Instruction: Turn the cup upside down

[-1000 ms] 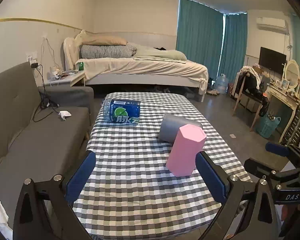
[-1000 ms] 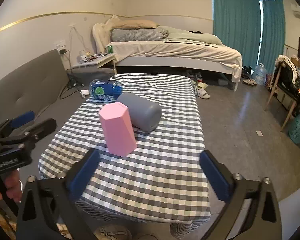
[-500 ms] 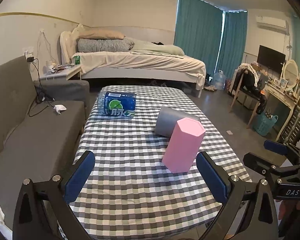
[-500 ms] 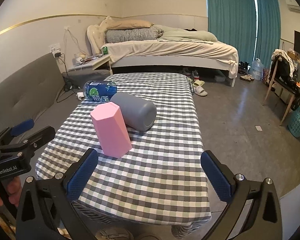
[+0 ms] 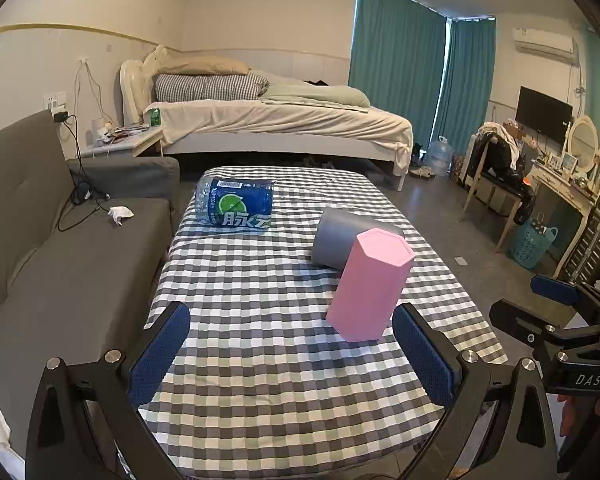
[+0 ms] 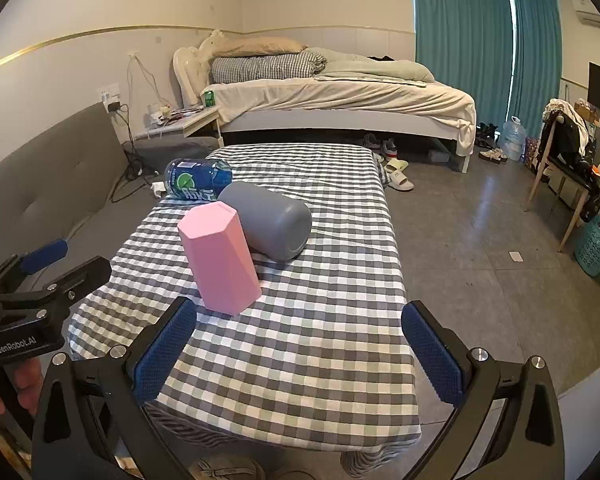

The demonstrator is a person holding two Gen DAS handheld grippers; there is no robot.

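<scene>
1. Setting: a bedroom-living room. A bench under a grey-and-white checked cloth stands in the foreground, with a grey sofa at 9 o'clock of it and a bed at 12 o'clock.
2. Left hand-held gripper: jaws spread wide and holding nothing, poised over the near edge of the bench.
3. Right hand-held gripper: also wide apart and empty, over the near edge, at 3 o'clock of the left one.
4. Pink cup: hexagonal and standing upright on the cloth. It sits at 1 o'clock from the left gripper and 11 o'clock from the right, near both and touched by neither. Its top face looks closed, though I cannot tell for sure whether that is base or mouth.
5. Grey cup: lying on its side just behind the pink one, at 11 o'clock of it, with its rounded base end toward the right-wrist camera.
6. Blue-labelled bottle: on its side at the far left of the bench, well apart from the cups.
7. Step in hand, as judged: approach only, nothing grasped yet.
8. Next move, as judged: centre one open gripper on a cup's walls, close at mid-height, lift clear, rotate the wrist half a turn and set it down mouth-first. The neighbouring cup leaves little room.
</scene>
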